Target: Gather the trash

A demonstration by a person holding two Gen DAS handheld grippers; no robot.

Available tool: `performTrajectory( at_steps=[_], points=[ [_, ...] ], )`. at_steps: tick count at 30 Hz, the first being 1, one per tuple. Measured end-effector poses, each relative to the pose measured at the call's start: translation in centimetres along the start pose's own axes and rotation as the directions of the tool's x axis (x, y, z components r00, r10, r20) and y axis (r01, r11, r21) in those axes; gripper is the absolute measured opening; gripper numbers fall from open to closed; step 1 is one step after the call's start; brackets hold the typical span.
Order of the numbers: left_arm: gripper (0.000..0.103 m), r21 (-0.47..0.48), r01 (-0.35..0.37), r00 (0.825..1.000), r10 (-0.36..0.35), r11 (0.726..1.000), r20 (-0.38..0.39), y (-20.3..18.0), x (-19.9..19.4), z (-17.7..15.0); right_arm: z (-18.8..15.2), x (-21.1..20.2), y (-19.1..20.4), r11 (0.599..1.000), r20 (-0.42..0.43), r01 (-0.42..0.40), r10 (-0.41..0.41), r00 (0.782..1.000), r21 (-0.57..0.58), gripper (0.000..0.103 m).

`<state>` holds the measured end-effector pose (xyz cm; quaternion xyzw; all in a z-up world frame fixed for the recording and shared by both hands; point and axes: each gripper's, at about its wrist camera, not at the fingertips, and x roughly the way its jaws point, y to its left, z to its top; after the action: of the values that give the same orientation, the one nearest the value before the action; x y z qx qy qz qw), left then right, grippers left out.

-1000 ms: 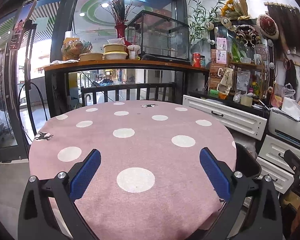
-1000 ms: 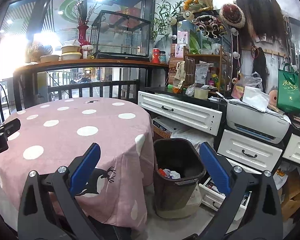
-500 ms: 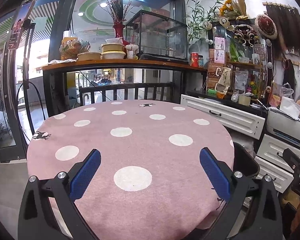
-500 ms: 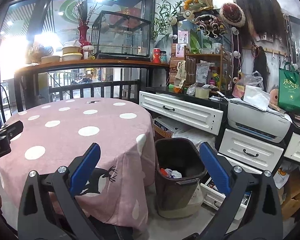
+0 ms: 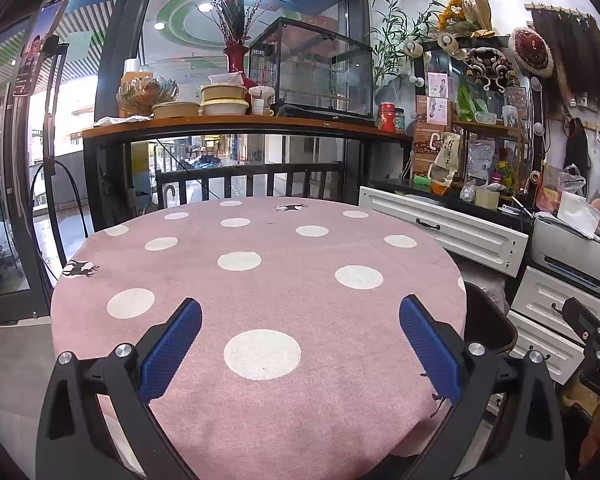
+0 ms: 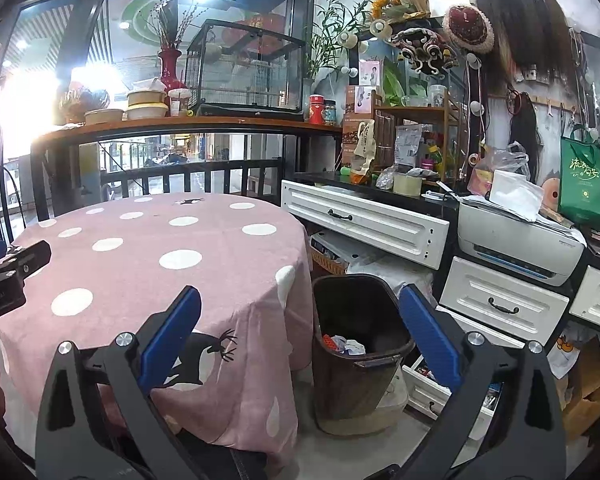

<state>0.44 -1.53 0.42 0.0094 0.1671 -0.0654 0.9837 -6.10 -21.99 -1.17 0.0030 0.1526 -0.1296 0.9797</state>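
Note:
A dark brown trash bin point(image 6: 360, 344) stands on the floor right of the round table; its rim also shows in the left wrist view point(image 5: 488, 320). Crumpled trash point(image 6: 346, 345), white and orange, lies inside it. My left gripper point(image 5: 300, 344) is open and empty, held above the near part of the pink polka-dot tablecloth point(image 5: 260, 280). My right gripper point(image 6: 300, 332) is open and empty, held in the air between the table's edge point(image 6: 260, 280) and the bin. No trash shows on the tabletop.
White drawer cabinets point(image 6: 364, 224) and a printer point(image 6: 520, 244) stand right of the bin. A wooden counter point(image 5: 240, 124) with bowls, a red vase and a glass cage runs behind the table. A black railing point(image 5: 252, 184) is below it.
Both views have shifted slightly: the table and bin sit a little lower and farther in frame. Both grippers stay open and empty.

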Motion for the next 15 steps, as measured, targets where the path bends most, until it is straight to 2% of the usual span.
performTrajectory(
  at_steps=[15],
  points=[
    [0.098,0.004,0.005,1.000,-0.005,1.000,-0.013,-0.60,0.05,-0.40,-0.11,0.40,-0.06,1.000,-0.015,-0.006,0.006,1.000,0.006,0.098]
  ],
)
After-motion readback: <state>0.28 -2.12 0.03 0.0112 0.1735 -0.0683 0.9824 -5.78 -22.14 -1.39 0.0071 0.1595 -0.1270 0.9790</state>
